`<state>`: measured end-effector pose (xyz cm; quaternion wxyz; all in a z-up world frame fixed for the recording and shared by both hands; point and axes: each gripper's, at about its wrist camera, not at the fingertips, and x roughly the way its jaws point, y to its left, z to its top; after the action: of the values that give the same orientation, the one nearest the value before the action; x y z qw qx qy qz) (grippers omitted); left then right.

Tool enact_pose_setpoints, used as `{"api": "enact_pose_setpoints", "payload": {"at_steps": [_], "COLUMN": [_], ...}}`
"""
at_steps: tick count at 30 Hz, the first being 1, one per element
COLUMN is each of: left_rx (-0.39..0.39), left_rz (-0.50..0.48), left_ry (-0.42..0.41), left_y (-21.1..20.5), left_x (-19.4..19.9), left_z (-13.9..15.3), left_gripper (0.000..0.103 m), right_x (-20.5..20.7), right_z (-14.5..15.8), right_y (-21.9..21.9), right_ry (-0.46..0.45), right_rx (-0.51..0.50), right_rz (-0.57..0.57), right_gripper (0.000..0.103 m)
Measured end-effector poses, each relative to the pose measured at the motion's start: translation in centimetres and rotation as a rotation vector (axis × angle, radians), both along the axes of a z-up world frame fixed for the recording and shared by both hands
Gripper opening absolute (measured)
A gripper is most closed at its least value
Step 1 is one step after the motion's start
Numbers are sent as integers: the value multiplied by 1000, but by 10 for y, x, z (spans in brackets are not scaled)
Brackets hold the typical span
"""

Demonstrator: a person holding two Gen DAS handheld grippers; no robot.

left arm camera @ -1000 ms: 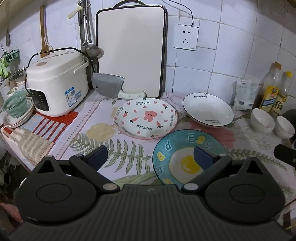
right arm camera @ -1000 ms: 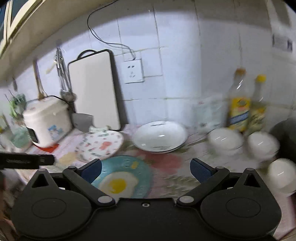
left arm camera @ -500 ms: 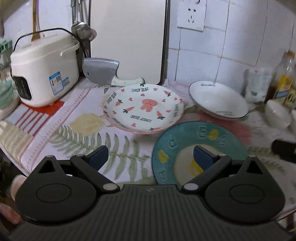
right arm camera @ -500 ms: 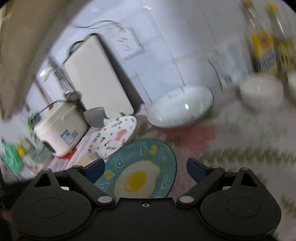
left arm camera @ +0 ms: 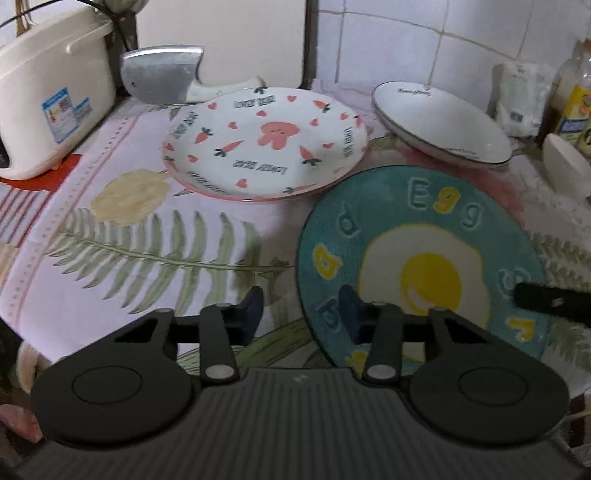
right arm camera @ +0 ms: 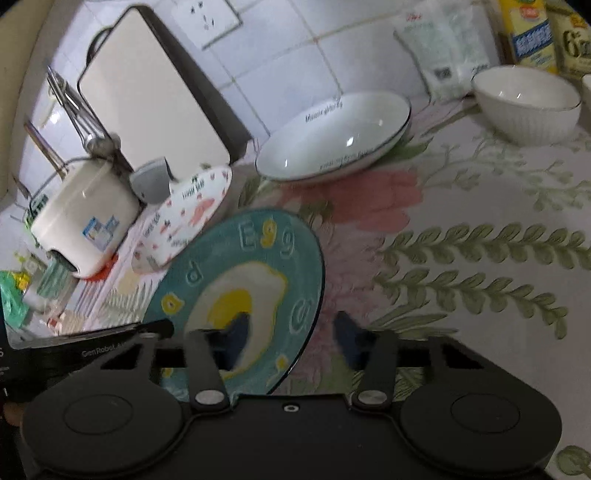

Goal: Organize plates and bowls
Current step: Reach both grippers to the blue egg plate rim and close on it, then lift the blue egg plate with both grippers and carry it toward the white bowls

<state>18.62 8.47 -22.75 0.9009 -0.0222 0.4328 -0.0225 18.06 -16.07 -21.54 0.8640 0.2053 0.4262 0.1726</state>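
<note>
A teal plate (left arm camera: 417, 236) painted with a fried egg lies flat on the leaf-print cloth. My left gripper (left arm camera: 301, 312) straddles its left rim: one finger is over the plate, the other outside it. Its jaws are closing, with a gap still showing at the rim. My right gripper (right arm camera: 291, 332) straddles the opposite rim of the teal plate (right arm camera: 240, 280) the same way, its jaws also closing and not pressing. Behind lie a pink bunny plate (left arm camera: 266, 144) and a white deep plate (left arm camera: 439, 122). A white bowl (right arm camera: 524, 107) stands at the right.
A rice cooker (left arm camera: 48, 99) stands at the back left, with a cleaver (left arm camera: 162, 74) beside it. A cutting board (right arm camera: 147, 107) leans on the tiled wall. Bottles (right arm camera: 532, 33) and a white bag (right arm camera: 443, 51) crowd the back right corner.
Both grippers have come down close to the teal egg plate. Their jaws have narrowed from wide open and now sit either side of its opposite rims.
</note>
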Motion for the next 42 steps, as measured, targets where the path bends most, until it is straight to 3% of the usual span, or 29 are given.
{"api": "enact_pose_setpoints", "payload": {"at_steps": [2, 3, 11, 18, 21, 27, 38, 42], "left_rx": [-43, -51, -125, -64, -14, 11, -40, -20], "left_rz": [-15, -10, 13, -21, -83, -149, -218, -252], "left_ry": [15, 21, 50, 61, 22, -10, 13, -6], "left_y": [0, 0, 5, -4, -9, -16, -53, -73], "left_x": [2, 3, 9, 7, -4, -22, -40, -46], "left_z": [0, 0, -6, -2, 6, 25, 65, 73], "left_gripper": [23, 23, 27, 28, 28, 27, 28, 28], "right_x": [4, 5, 5, 8, 3, -21, -61, -75], "right_z": [-6, -8, -11, -9, -4, 12, 52, 60], "right_y": [2, 3, 0, 1, 2, -7, -38, -52], "right_ry": [32, 39, 37, 42, 29, 4, -57, -58], "right_rx": [-17, -16, 11, 11, -5, -4, -28, -42], "right_rz": [-7, -11, -22, -29, -38, -48, -42, -61], "right_gripper": [18, 17, 16, 17, 17, 17, 20, 20]}}
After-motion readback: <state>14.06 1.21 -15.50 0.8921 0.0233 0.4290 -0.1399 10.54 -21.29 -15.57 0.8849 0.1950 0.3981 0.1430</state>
